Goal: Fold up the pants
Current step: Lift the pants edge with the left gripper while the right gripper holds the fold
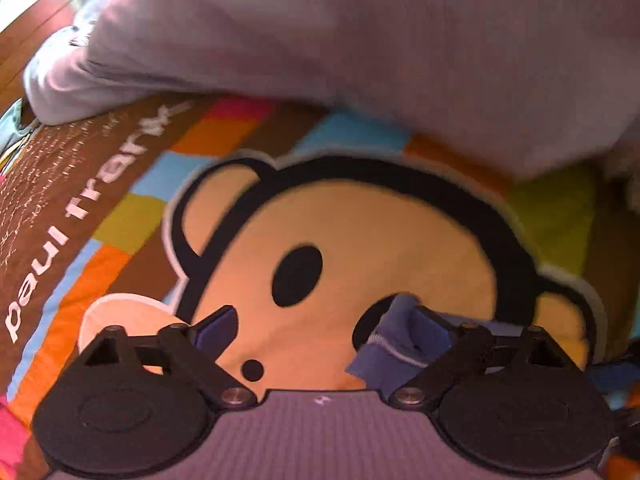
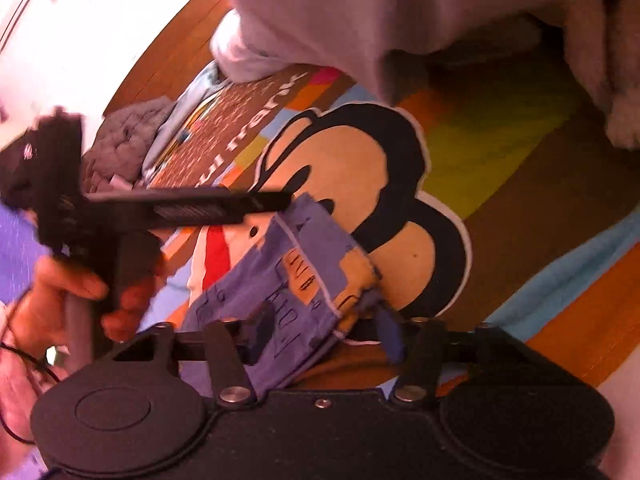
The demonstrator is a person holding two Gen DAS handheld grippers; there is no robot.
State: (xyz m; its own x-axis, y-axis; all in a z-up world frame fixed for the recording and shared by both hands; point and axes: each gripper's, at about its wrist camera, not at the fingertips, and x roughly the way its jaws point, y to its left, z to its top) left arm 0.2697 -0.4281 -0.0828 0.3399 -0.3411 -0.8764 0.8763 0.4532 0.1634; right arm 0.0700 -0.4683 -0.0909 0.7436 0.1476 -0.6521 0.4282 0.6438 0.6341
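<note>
Pants (image 2: 280,280), small and blue-printed, lie bunched on the monkey-print blanket (image 2: 500,208), between your right gripper (image 2: 320,332) fingers, which sit half-closed around the fabric; firm pinch unclear. Your left gripper (image 1: 316,328) is spread wide, a blue edge at one finger. Step: gathering edges. Next: secure both corners.

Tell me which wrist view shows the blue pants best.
Right wrist view: the blue pants spread across the blanket, print and white-stitched hem visible, between the right tool fingers. Left wrist view shows only a bunched corner beside one finger.
</note>
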